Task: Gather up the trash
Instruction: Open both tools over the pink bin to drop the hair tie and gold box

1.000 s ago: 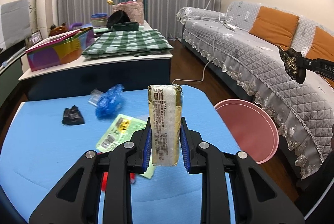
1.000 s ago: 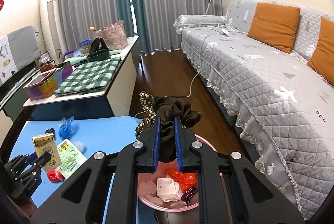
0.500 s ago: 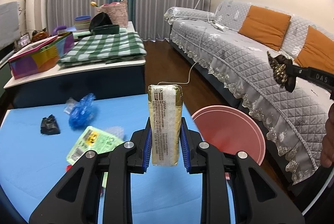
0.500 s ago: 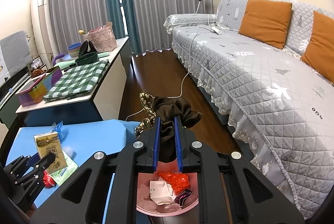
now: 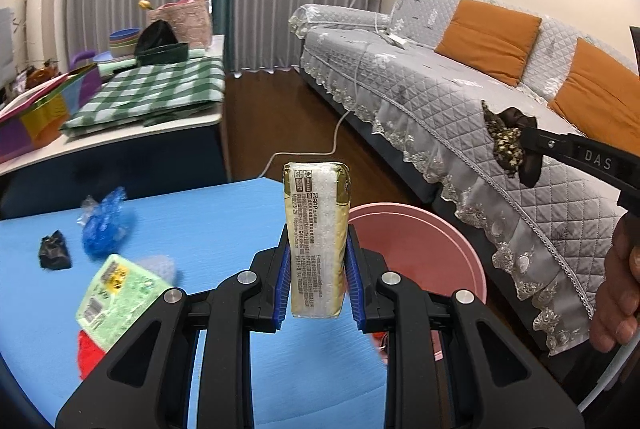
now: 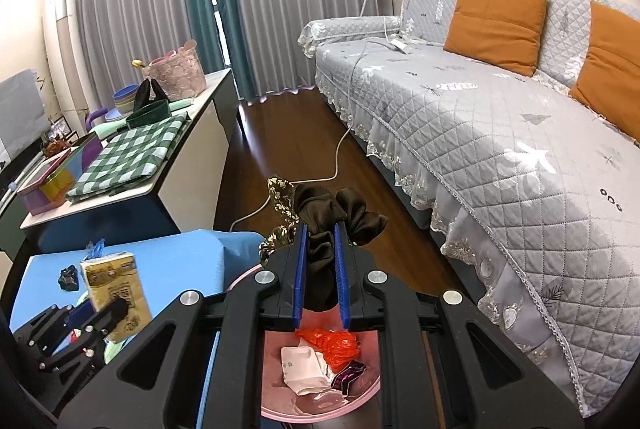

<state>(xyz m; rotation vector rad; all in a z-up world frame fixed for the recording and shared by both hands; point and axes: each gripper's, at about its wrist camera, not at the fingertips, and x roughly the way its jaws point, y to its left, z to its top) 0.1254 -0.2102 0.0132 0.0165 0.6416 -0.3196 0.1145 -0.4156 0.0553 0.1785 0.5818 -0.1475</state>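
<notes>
Your left hand-held gripper (image 5: 317,285) angled down over the table (image 5: 208,221), clamped on an upright tissue pack (image 5: 317,237), your right hand-held gripper (image 6: 320,273) clamped on a dark scrunchie (image 6: 326,229) above the pink bin (image 6: 320,401)

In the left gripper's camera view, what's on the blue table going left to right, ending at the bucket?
Black scrap → blue plastic wrap → green packet → tissue pack clamped in the left gripper → pink bucket, off the table's right edge.
</notes>
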